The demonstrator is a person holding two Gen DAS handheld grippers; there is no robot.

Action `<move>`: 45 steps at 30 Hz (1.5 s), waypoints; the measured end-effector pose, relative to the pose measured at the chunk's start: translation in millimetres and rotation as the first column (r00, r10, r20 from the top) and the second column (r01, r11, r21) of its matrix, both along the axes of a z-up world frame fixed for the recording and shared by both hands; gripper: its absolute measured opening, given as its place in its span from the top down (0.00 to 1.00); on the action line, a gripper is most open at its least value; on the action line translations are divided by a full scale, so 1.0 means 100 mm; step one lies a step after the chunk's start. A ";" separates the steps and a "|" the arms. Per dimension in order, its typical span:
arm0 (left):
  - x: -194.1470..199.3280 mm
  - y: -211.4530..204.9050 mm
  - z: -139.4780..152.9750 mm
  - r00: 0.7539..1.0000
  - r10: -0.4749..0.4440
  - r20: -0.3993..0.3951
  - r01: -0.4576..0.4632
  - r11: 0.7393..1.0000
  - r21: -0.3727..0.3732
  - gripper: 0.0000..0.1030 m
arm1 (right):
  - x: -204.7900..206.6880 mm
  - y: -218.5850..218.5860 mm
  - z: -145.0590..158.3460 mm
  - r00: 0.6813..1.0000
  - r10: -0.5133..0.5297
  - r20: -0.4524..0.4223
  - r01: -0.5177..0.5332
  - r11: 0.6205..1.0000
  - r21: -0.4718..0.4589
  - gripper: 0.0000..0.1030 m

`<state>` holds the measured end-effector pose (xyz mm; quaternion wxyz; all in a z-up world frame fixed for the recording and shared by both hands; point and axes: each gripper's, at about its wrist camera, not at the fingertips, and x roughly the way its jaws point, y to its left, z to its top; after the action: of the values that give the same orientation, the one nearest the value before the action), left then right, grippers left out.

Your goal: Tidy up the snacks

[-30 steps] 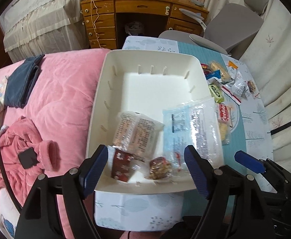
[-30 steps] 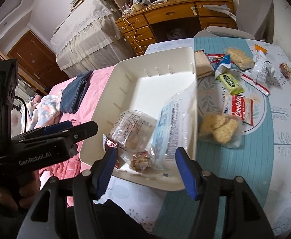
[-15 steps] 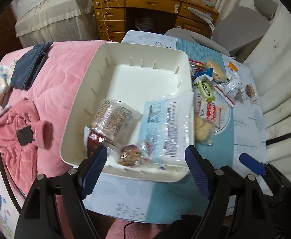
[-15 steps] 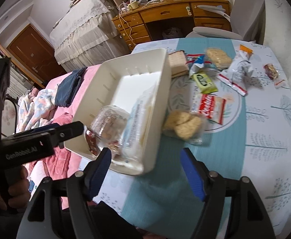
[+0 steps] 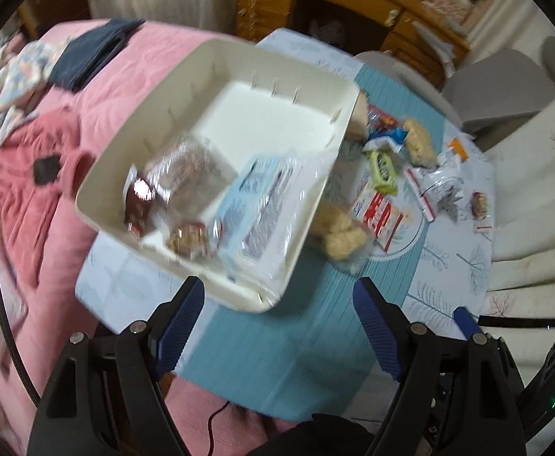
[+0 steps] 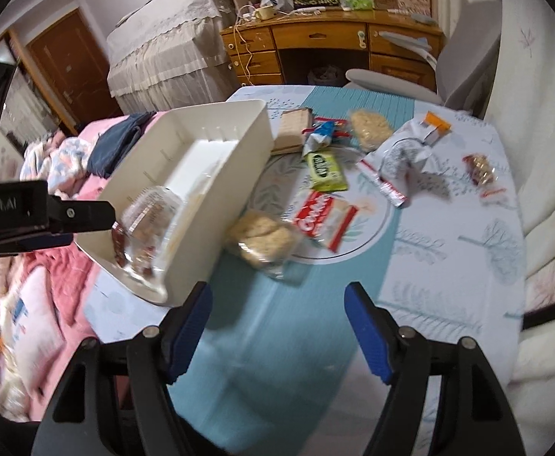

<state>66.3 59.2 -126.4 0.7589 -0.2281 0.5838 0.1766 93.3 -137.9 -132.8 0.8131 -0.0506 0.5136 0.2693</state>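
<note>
One white bin (image 6: 216, 174) at table (image 6: 448, 266) left edge, beside pink bedding (image 5: 38, 197). Inside bin, near end: four packets counted — large pale-blue packet (image 5: 262, 205), clear printed bag (image 5: 186, 167), dark red packet (image 5: 138, 205), small brown snack in clear wrap (image 5: 186, 237).

Loose on table, right of bin: nine items counted — rice-cracker bag (image 6: 262, 237), red-white packet (image 6: 324, 220), green packet (image 6: 324, 169), blue-white wrapper (image 6: 321, 136), tan boxed biscuit (image 6: 292, 131), pale cracker bag (image 6: 370, 129), crumpled white-red bag (image 6: 402, 159), orange-white sachet (image 6: 435, 127), small nut bar (image 6: 480, 169).

Left gripper (image 5: 279, 326): fingers apart, nothing between. Right gripper (image 6: 277, 323): fingers apart, nothing between, above teal cloth.
</note>
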 end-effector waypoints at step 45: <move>1.10 -0.46 -1.60 0.794 0.548 -0.263 -0.588 0.802 -0.105 0.17 | 0.91 0.13 -1.23 0.807 0.553 0.208 -0.535 0.833 -0.138 0.29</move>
<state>176.7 13.0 -286.5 0.5773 -0.4403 0.5815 0.3671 183.9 -124.6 -255.4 0.7552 -0.2571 0.3852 0.4638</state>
